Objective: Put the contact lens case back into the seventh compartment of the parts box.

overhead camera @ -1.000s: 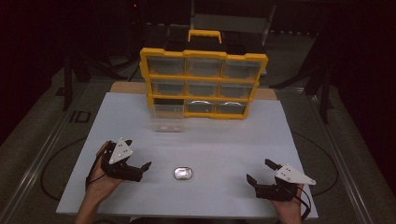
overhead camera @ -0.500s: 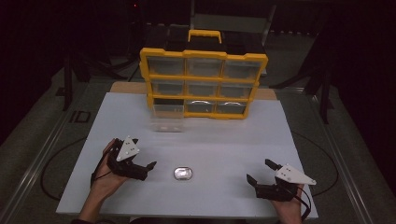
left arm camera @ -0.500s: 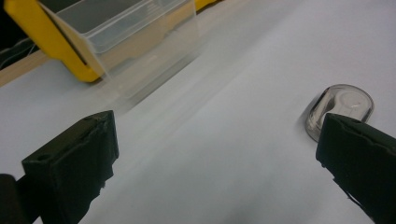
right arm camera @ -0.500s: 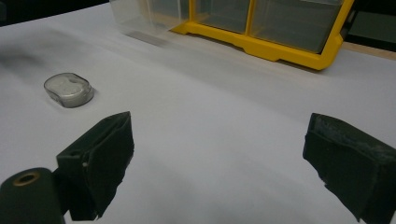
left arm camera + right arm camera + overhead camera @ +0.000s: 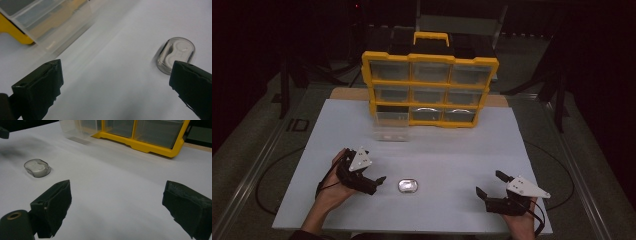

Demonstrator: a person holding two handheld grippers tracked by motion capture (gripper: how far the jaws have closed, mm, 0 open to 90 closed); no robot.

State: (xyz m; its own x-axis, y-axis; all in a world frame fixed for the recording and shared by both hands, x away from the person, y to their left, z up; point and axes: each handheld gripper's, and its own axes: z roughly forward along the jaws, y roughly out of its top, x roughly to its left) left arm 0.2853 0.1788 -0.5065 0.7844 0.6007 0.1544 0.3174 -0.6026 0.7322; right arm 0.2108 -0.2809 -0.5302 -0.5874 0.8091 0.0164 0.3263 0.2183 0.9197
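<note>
A small clear oval case [image 5: 408, 186] with a white insert lies on the white table near the front middle. My left gripper [image 5: 376, 185] stands open just left of it, held in a hand. In the left gripper view the case [image 5: 176, 53] lies just beyond the right jaw, off the gap's centre, and my left gripper [image 5: 116, 85] holds nothing. My right gripper [image 5: 489, 183] rests open at the front right, well away from the case. In the right gripper view the case [image 5: 37, 168] lies far to the left, and my right gripper [image 5: 120, 205] is empty.
A yellow organizer [image 5: 430, 90] with clear drawers stands at the back of the table. Its bottom-left drawer [image 5: 390, 125] is pulled out onto the white sheet [image 5: 452, 150]. The same drawer [image 5: 62, 32] shows at the upper left of the left gripper view.
My left gripper has slid to the right, closer to the clear case. The right gripper and the case have stayed where they were.
</note>
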